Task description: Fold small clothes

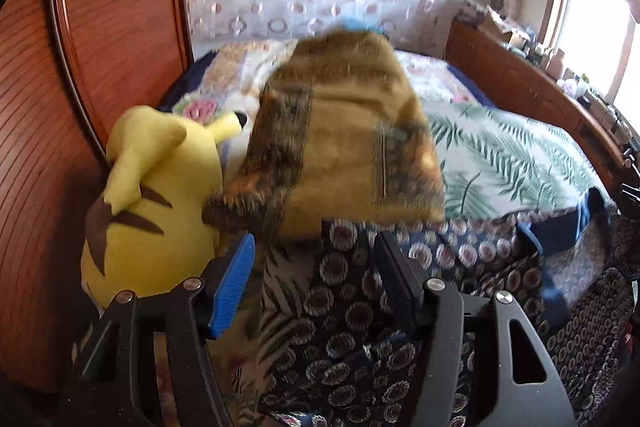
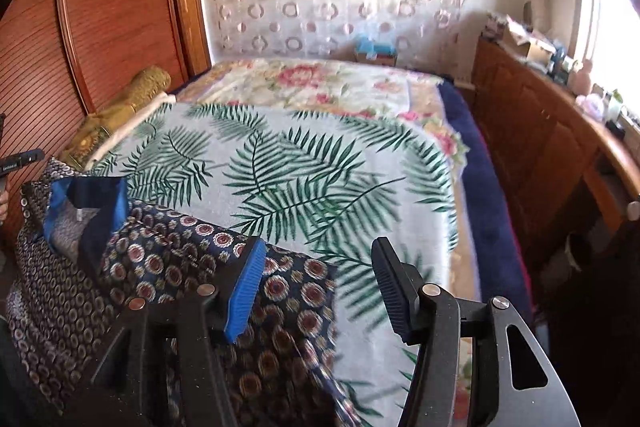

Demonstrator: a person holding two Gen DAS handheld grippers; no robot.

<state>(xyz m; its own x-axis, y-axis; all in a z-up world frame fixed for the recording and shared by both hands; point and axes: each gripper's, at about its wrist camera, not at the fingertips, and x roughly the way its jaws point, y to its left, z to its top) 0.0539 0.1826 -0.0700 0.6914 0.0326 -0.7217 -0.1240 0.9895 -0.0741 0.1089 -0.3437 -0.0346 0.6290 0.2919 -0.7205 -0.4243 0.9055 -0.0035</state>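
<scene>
A dark navy garment (image 1: 352, 311) printed with round medallions lies spread on the near part of the bed, its plain blue collar (image 1: 560, 227) to the right. My left gripper (image 1: 316, 239) hovers over it, open, its pads touching nothing. In the right wrist view the same garment (image 2: 160, 267) lies at the lower left, with the blue-lined collar (image 2: 92, 203) standing up. My right gripper (image 2: 320, 247) is open above the garment's right edge and the palm-leaf sheet (image 2: 304, 163). Its blue pad (image 2: 244, 291) is over the cloth; nothing is gripped.
A yellow plush toy (image 1: 152, 203) sits against the wooden headboard (image 1: 100, 27) at left. Just beyond the garment lies an olive-brown pillow (image 1: 344, 131). Along the right runs a wooden cabinet (image 2: 540, 147) cluttered with small items, under a bright window. A hand (image 2: 2, 203) shows at the left edge.
</scene>
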